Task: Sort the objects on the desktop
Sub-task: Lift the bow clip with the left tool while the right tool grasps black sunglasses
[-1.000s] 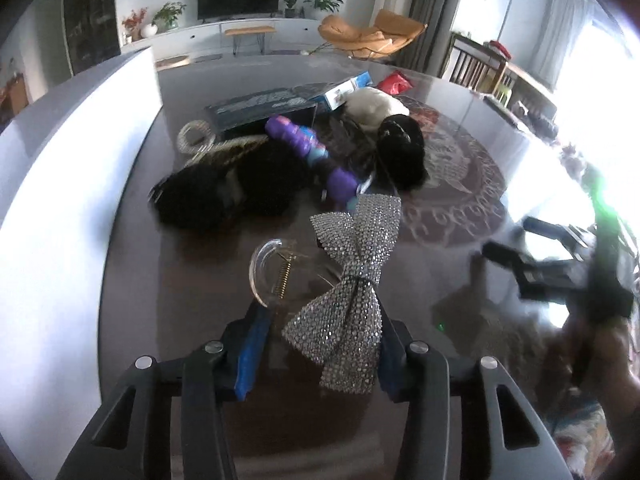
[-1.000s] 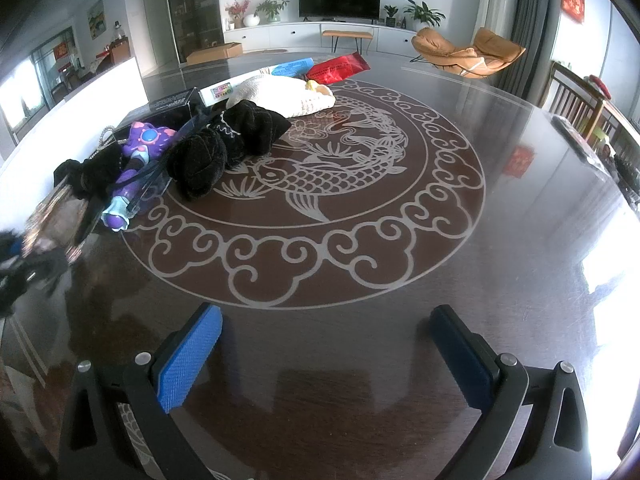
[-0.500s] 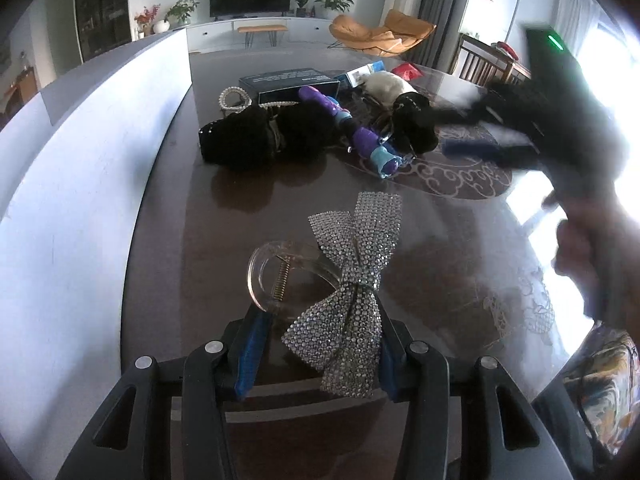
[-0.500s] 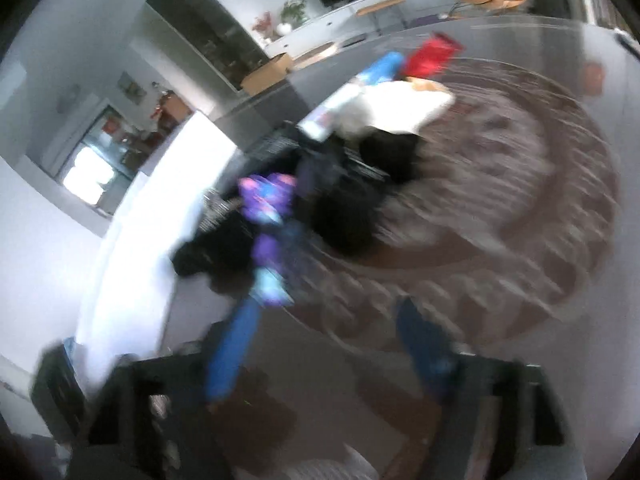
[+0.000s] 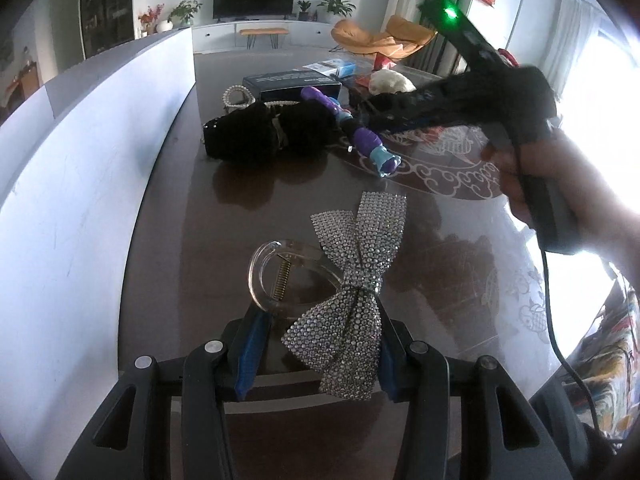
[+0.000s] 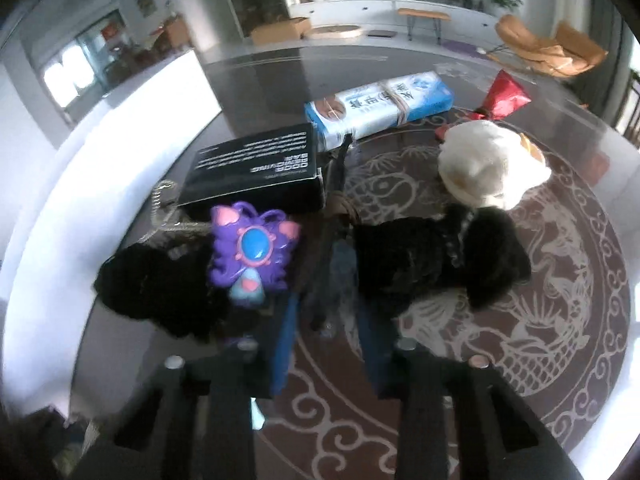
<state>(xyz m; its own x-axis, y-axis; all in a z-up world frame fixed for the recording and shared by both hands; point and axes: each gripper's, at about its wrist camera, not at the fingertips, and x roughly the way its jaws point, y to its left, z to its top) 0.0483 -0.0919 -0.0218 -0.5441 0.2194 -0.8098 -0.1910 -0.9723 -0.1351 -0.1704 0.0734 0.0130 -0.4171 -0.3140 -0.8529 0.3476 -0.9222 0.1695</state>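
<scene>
Risk is mostly on the right tool (image 6: 326, 344) — jaws narrow, closing around a dark blurry strand between the purple toy wand (image 6: 250, 256) and the black fluffy piece (image 6: 436, 264); can't tell if it's gripping. Tangled pile could be dragging along. Left tool (image 5: 316, 354) is clamping the rhinestone bow clip (image 5: 352, 292), well short of the wand — off-center grip, may be slipping.

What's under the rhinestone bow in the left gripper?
A clear hair claw with a spring sits beneath the rhinestone bow, which the left gripper clamps. The bow covers the claw's right side.
</scene>
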